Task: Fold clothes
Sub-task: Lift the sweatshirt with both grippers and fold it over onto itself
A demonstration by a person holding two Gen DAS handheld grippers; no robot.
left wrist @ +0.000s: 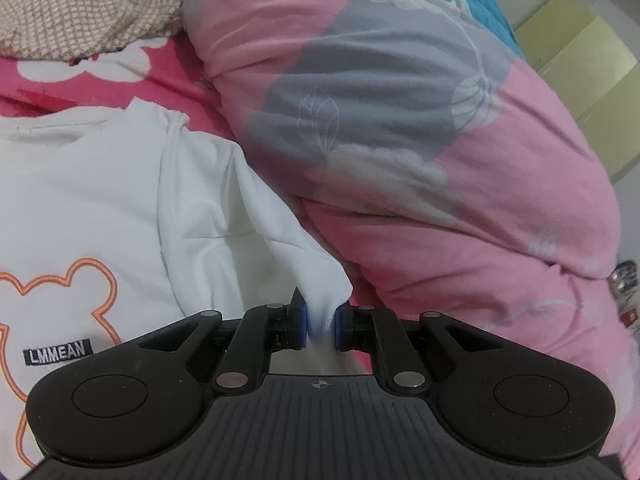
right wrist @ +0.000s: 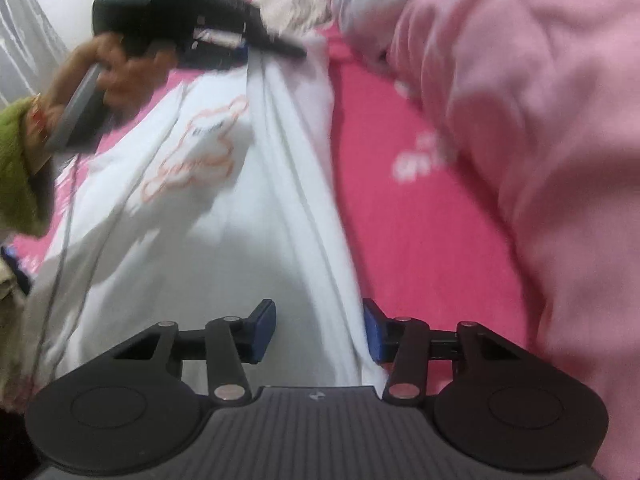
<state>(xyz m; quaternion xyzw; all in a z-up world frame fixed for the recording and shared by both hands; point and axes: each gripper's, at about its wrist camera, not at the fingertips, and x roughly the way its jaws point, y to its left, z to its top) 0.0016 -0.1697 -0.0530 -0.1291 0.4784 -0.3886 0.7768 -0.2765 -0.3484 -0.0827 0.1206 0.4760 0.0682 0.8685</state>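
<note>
We're over the bed now, and the white T-shirt [right wrist: 224, 216] runs as a long band in the right wrist view from the bottom centre up toward the upper left, lying on the hot-pink bedsheet [right wrist: 420, 240]. That long axis is what the next move turns on: each end of the band has a gripper at it. At the far end, upper left of the frame, we see the left gripper [right wrist: 244, 46] in the person's hand [right wrist: 116, 76], and in its own view the left gripper [left wrist: 322, 326] has its blue pads pinched tight on a gathered corner of the white T-shirt [left wrist: 120, 208], the cloth bunched between them near the bottom centre.

At the near end, the right gripper [right wrist: 320, 328] stands about half open, with the shirt's pleated edge lying between the pads; whether the right-hand pad touches it we can't tell, but it isn't clamped. The pink quilt [right wrist: 540, 140] crowds the right of the frame, close beside the shirt. Our guess: close here, then carry both ends over together.
</note>
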